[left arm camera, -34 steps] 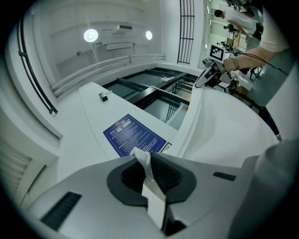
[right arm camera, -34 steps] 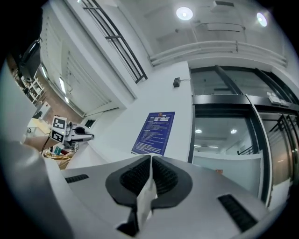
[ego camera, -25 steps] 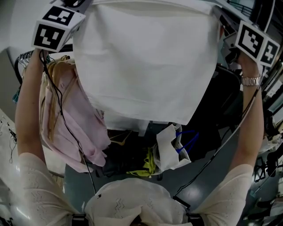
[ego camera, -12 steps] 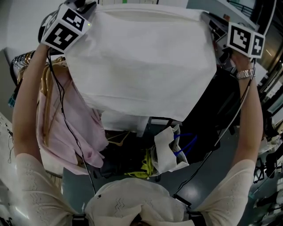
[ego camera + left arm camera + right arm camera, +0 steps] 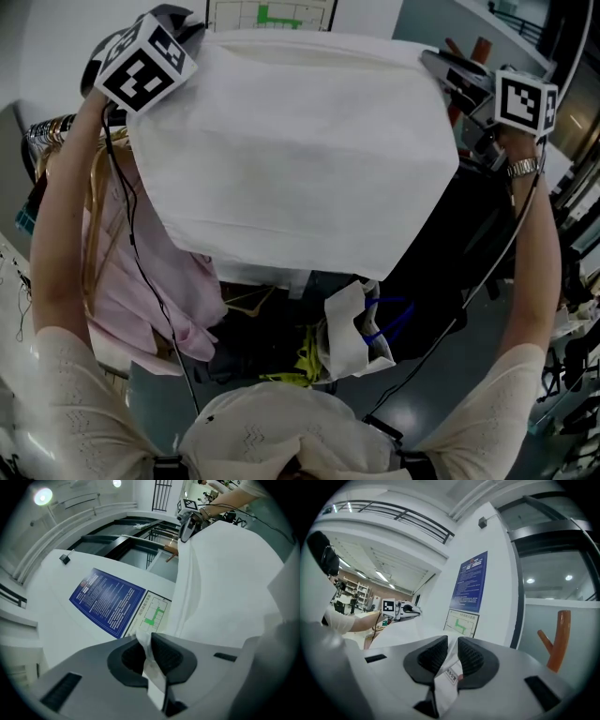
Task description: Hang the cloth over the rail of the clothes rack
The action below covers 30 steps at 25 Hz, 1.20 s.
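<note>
1. The left tool [image 5: 185, 33] is clamped on one upper corner of the white rectangular fabric cloth [image 5: 300, 150]. In the left gripper view its dark ribbed pads [image 5: 168, 656] pinch a strip of the fabric.
2. The right tool [image 5: 439, 67] is closed on the opposite upper corner. In the right gripper view a small printed label [image 5: 451, 674] shows between its pads.
3. The cloth is held up in the air, stretched flat between both tools, with its lower edge hanging free.
4. Below it, a pale pink garment [image 5: 141, 281] hangs at the left and a black garment [image 5: 450, 244] at the right.
5. A blue poster [image 5: 108, 602] is on the white wall beyond.
</note>
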{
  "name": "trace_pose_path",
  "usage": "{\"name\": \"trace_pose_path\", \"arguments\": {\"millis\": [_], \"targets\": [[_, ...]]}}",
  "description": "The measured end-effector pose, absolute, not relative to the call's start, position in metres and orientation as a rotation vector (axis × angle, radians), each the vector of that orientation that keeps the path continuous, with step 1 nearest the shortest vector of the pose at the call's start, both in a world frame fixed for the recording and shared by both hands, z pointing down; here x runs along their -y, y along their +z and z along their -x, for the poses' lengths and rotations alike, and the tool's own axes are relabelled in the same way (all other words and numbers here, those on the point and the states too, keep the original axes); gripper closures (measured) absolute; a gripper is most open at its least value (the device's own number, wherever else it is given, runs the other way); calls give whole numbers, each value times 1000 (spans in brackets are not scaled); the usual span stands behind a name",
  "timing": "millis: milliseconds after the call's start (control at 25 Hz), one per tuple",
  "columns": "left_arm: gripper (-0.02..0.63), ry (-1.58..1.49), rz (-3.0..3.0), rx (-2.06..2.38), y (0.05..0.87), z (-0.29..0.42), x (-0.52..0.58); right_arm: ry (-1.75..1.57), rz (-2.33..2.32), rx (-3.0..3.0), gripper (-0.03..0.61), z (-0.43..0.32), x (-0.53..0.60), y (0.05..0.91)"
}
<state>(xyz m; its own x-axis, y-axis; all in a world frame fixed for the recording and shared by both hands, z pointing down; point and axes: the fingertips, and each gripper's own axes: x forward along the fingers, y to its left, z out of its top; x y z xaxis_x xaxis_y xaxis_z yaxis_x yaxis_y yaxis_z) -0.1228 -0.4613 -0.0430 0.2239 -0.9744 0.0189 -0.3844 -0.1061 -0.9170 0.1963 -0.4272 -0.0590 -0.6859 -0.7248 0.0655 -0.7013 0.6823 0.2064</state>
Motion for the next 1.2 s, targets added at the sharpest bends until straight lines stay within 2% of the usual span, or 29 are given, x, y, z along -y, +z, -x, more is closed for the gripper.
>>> {"name": "trace_pose_path", "arguments": {"millis": [160, 360, 480, 760, 960, 1200], "targets": [[588, -893, 1684, -1305, -37, 121, 466, -208, -1042, 2762, 515, -200, 429, -43], [588, -916, 1663, -1337, -40, 132, 464, -187, -1256, 2710, 515, -258, 440, -52], [588, -865, 1702, -1340, -45, 131, 456, -237, -1237, 2763, 515, -251, 429, -62], [588, -818, 1746, -1318, -45, 127, 447, -496, -863, 2825, 515, -133, 380, -77], [588, -730, 1844, -1282, -50, 128, 439, -538, -621, 2829, 515, -25, 362, -70], [588, -584, 2000, -1236, -58, 123, 425, -616, -559, 2749, 514, 73, 382, -56]]}}
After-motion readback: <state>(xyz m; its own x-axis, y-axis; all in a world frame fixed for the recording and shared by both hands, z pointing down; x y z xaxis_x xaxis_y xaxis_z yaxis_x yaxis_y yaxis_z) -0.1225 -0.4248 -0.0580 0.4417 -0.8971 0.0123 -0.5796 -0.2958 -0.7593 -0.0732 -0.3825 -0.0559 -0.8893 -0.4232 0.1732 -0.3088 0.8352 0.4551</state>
